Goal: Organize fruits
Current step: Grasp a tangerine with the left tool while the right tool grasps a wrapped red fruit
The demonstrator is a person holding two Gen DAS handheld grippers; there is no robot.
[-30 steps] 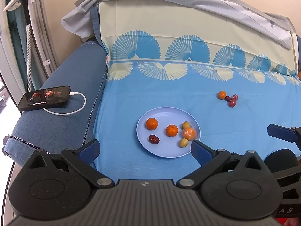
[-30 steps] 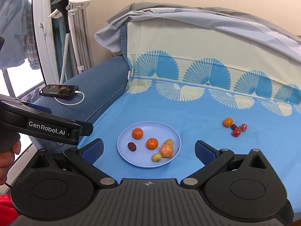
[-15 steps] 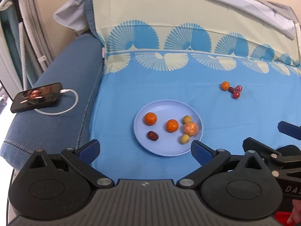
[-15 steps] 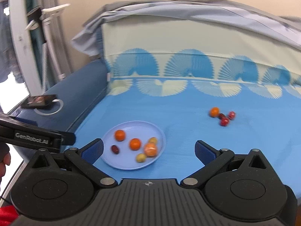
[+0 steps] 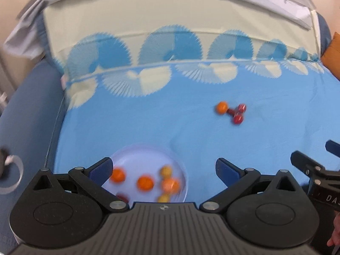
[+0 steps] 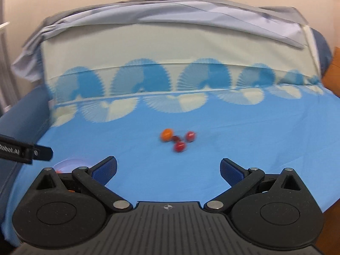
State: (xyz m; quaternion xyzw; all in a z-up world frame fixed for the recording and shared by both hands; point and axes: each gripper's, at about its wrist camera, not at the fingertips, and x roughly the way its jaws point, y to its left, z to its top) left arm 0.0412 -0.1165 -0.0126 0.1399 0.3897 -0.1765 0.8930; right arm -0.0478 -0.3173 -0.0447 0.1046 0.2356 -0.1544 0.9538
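A pale blue plate [image 5: 146, 155] lies on the blue sheet and holds several small orange, yellow and dark red fruits, such as an orange one [image 5: 145, 183]. Further right lies a loose cluster: a small orange fruit [image 5: 222, 107] [image 6: 166, 134] and red fruits [image 5: 238, 118] [image 6: 179, 146]. My left gripper [image 5: 164, 166] is open and empty, just above the plate's near side. My right gripper [image 6: 169, 167] is open and empty, facing the loose cluster from a short way back. The plate's edge [image 6: 70, 162] shows at its lower left.
The sheet covers a sofa with a fan-patterned backrest [image 6: 170, 63] under a grey cloth [image 6: 191, 12]. A dark blue armrest [image 5: 27, 110] lies at the left with a white cable [image 5: 14, 170]. An orange cushion [image 5: 332, 53] sits at far right.
Both grippers have moved forward and swung right. The plate has slid to the lower left in both views and the loose cluster has come nearer the right gripper's centre. Both stay open.
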